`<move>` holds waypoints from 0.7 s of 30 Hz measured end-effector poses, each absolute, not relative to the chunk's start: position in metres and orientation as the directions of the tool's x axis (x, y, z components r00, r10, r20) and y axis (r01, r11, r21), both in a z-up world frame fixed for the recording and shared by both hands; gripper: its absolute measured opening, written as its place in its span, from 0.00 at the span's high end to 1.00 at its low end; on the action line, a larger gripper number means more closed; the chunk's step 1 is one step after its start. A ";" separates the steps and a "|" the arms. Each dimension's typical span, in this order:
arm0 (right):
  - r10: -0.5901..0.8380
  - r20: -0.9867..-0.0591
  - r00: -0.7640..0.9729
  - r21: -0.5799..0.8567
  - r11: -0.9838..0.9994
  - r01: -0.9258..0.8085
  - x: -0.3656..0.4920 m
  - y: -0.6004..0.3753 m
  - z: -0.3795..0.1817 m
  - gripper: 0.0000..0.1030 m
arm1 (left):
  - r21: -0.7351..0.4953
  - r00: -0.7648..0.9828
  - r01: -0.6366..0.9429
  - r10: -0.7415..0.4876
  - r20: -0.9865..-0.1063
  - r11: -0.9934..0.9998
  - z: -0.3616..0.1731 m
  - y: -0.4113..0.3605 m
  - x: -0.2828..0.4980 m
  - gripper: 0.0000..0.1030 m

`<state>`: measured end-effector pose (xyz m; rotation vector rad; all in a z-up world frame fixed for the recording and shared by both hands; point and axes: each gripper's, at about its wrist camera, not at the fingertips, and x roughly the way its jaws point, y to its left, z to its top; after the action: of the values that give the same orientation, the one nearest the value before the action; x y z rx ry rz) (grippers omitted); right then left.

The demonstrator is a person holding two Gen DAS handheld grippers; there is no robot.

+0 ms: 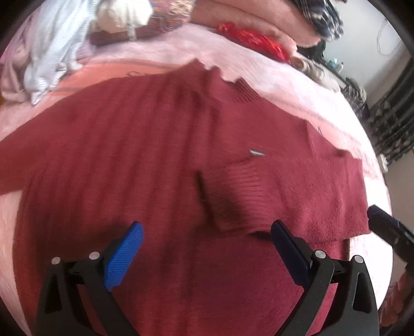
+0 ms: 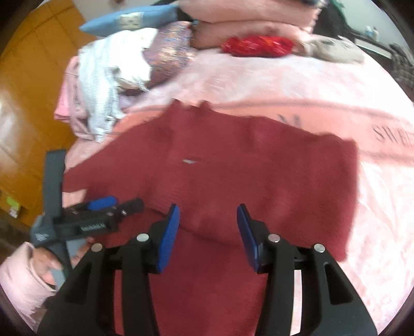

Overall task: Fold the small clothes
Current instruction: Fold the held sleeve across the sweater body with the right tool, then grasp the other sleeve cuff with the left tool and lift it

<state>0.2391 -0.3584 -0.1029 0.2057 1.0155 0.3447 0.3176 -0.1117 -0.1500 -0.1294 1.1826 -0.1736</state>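
Note:
A dark red knit sweater (image 1: 145,144) lies spread on a pink blanket (image 1: 297,85), with one sleeve folded across its body (image 1: 253,191). My left gripper (image 1: 207,232) is open and empty, hovering over the sweater's middle. In the right wrist view the sweater (image 2: 245,165) fills the centre. My right gripper (image 2: 208,219) is open and empty above the folded sleeve edge. The left gripper (image 2: 116,206) shows at the left there, over the sweater's left edge. The right gripper's tip (image 1: 388,227) shows at the right edge of the left wrist view.
A pile of white and striped clothes (image 2: 108,85) lies at the back left. Pink pillows (image 2: 253,23), a red item (image 2: 258,45) and a sequin cushion (image 2: 170,54) sit at the head of the bed. A wooden floor (image 2: 28,90) lies left of the bed.

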 end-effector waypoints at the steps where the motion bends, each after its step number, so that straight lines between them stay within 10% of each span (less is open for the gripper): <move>1: 0.381 -0.793 0.475 0.333 0.925 -0.185 0.238 -0.365 -0.106 0.54 | -0.181 0.366 0.064 -0.192 -0.911 0.981 -0.152 -0.117 0.319 0.04; 7: 0.384 -0.788 0.481 0.327 0.924 -0.201 0.228 -0.380 -0.113 0.54 | -0.201 0.317 0.051 -0.207 -0.926 0.978 -0.168 -0.147 0.328 0.17; 14: 0.358 -0.792 0.494 0.320 0.933 -0.163 0.225 -0.397 -0.120 0.54 | -0.250 0.323 0.074 -0.260 -0.910 0.966 -0.164 -0.159 0.332 0.84; 21: 0.382 -0.769 0.512 0.364 0.921 -0.141 0.229 -0.400 -0.114 0.54 | -0.169 0.515 0.081 -0.186 -0.837 0.982 -0.111 -0.117 0.337 0.87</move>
<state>0.2286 -0.3999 -0.1142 0.2693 0.9858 0.3195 0.3369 -0.1169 -0.1111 -0.1132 1.0177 -0.1610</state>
